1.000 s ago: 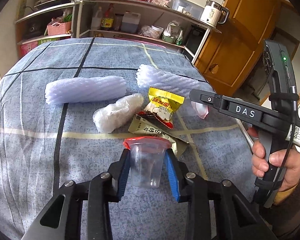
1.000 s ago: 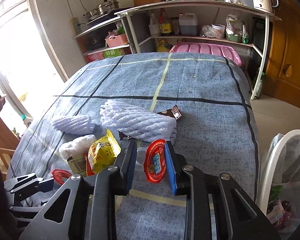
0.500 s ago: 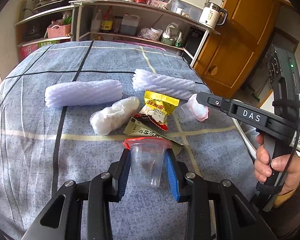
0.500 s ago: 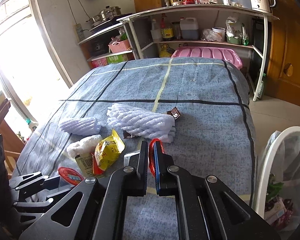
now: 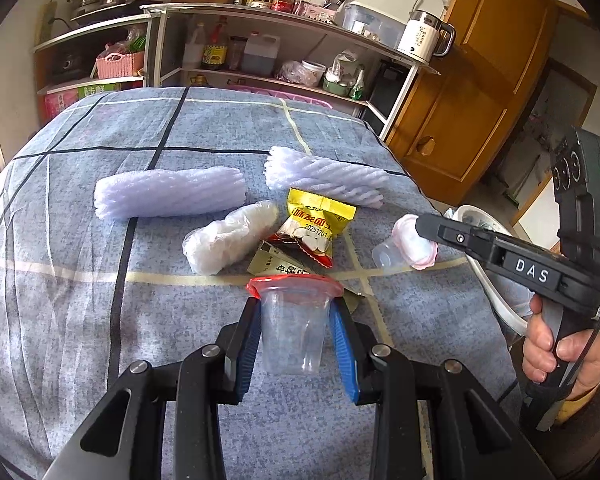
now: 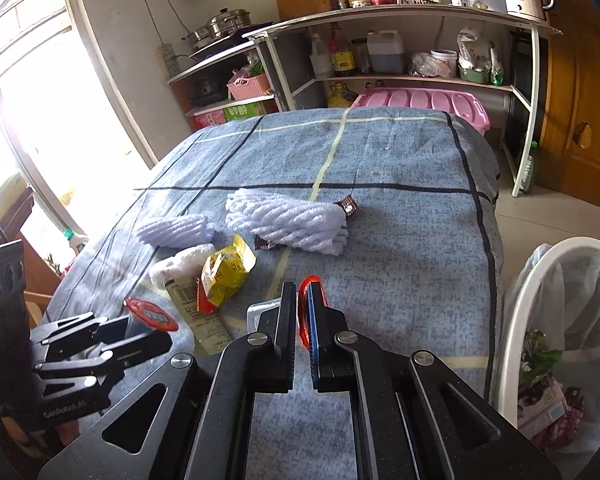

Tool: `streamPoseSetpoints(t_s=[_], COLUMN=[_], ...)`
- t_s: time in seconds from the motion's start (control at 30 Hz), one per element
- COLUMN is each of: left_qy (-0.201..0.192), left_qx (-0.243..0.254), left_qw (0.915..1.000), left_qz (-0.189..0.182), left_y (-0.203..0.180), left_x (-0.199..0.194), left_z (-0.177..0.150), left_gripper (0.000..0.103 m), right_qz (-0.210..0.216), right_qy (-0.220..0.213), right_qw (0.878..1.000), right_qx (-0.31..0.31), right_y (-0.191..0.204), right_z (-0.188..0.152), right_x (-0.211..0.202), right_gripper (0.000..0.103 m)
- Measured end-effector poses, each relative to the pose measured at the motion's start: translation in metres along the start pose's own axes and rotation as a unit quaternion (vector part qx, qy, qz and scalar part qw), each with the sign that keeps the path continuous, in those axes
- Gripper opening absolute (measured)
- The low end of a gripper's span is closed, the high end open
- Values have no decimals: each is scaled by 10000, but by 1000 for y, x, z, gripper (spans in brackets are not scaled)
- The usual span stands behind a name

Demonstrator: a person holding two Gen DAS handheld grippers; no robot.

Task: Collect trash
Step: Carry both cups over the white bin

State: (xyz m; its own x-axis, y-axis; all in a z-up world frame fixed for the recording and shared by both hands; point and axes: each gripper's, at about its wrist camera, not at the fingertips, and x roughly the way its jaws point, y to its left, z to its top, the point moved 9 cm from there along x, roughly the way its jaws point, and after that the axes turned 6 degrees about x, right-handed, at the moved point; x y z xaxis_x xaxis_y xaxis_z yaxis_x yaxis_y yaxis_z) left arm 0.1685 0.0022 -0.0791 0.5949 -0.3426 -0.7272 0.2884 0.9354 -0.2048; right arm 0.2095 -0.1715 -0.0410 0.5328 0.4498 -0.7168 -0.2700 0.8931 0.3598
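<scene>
Trash lies in a little heap on the blue checked cloth (image 5: 100, 288) over the counter. The left tongs (image 5: 294, 330) squeeze a clear plastic cup with a red foil lid (image 5: 294, 320) between their blue pads. The cup points away from the tongs, lid end first, and looks lifted off the cloth.

The right tongs (image 6: 302, 320) are pinched nearly shut on the red lid edge of a second small clear cup (image 6: 305, 312). In the left view this cup (image 5: 404, 244) hangs at the tip of the right tongs, just above the cloth.

A white round bin with a plastic bag (image 6: 540, 320) stands to the right of the right tongs, off the counter's edge. So the right tongs are much nearer to it, and I think their cup goes in first, with a swing to the right.

Just past the left tongs lie a yellow snack bag (image 5: 320, 220), a crumpled white plastic wrap (image 5: 228, 240) and two white foam net sleeves (image 5: 172, 196). These are not picked up yet.
</scene>
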Motion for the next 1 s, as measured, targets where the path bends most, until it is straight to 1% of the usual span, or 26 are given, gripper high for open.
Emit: streamPoseSetpoints(t_s=[0.07,0.1,0.17,0.2,0.23,0.3,0.37,0.43,0.5,0.63,0.7,0.77,0.83,1.0], left_qy=[2,5,2,3,4,-2,6,6,6,22,31,41,51,19], left_qx=[-37,-54,-76,-80,-85,-96,-97,-107,-138,-191,-209,-219,-207,-158], left_qw=[10000,10000,10000,10000,10000,9999,9999,9999,9999,9998,9998,9997,9998,9999], left_qz=[-11,-24,-27,-32,-33,-46,-59,-58,-57,-54,-46,-54,-56,-46], left_y=[1,2,3,3,3,3,3,3,5,9,10,10,9,5], left_x=[0,0,0,0,0,-1,-1,0,0,0,0,1,1,-1], left_z=[0,-1,-1,-2,-2,-2,-3,-3,-3,-5,-6,-6,-6,-4], left_gripper=[35,35,35,35,35,35,35,35,35,35,35,35,35,35], right_qz=[57,75,176,163,90,15,91,120,-35,-496,-662,-713,-701,-680], right_qy=[5,43,208,246,261,301,251,244,260,253,190,157,141,-62], right_qw=[10000,10000,9996,9995,9995,9994,9996,9996,9992,9952,9935,9933,9935,9948], right_qx=[27,20,-79,-135,-177,-155,-65,-108,-298,-807,-901,-894,-881,-758], right_y=[0,0,2,2,1,-1,0,5,9,13,11,10,9,7], right_z=[-3,-4,-10,-12,-13,-14,-14,-13,-14,-17,-17,-18,-18,-16], right_x=[-2,-2,2,5,8,13,15,19,23,29,30,30,29,19], right_gripper=[6,9,32,55,66,66,66,66,66,66,66,66,51,51])
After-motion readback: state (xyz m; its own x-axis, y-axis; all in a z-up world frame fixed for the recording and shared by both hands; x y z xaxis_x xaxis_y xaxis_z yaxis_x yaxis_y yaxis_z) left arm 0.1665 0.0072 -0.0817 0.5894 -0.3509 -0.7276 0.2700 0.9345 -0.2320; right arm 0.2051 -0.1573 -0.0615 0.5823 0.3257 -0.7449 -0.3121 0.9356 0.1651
